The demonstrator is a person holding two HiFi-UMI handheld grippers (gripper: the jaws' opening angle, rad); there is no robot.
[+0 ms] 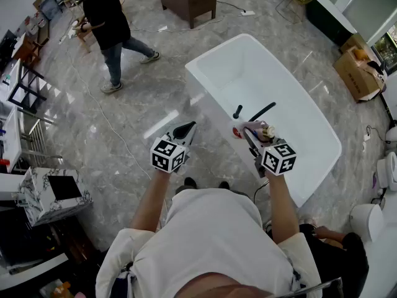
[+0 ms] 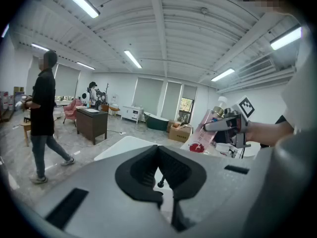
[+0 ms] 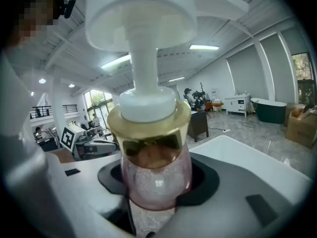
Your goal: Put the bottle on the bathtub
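Count: 2 claws, 1 bottle, 1 white bathtub [image 1: 248, 73] in front of the wearer, 1 darker tub [image 1: 329, 14] far back, 1 black faucet [image 1: 262, 111] with 1 black knob [image 1: 237, 112] on the white tub's near edge, 1 cardboard box [image 1: 356, 73], 2 other people. The right claw [image 3: 157, 192] is spread wide around the bottle [image 3: 156, 133], black pads pressed on both sides of the pink glittery body just under the gold collar, white pump head nearest the camera. In the head view the bottle sits over the near rim of the white bathtub, right beside the faucet, red-marked base pointing away from the claw toward the knob. The left gripper view shows it slanted, base low and pump high. Cannot tell if the base touches the rim. The left claw [image 2: 159, 155] has its tips together with nothing in it and hangs over the grey floor just outside the tub's near wall, well apart from the bottle. 1 person in a black top [image 1: 105, 17] walks at the far left, and 1 more person [image 1: 335, 244] is low at the near right.
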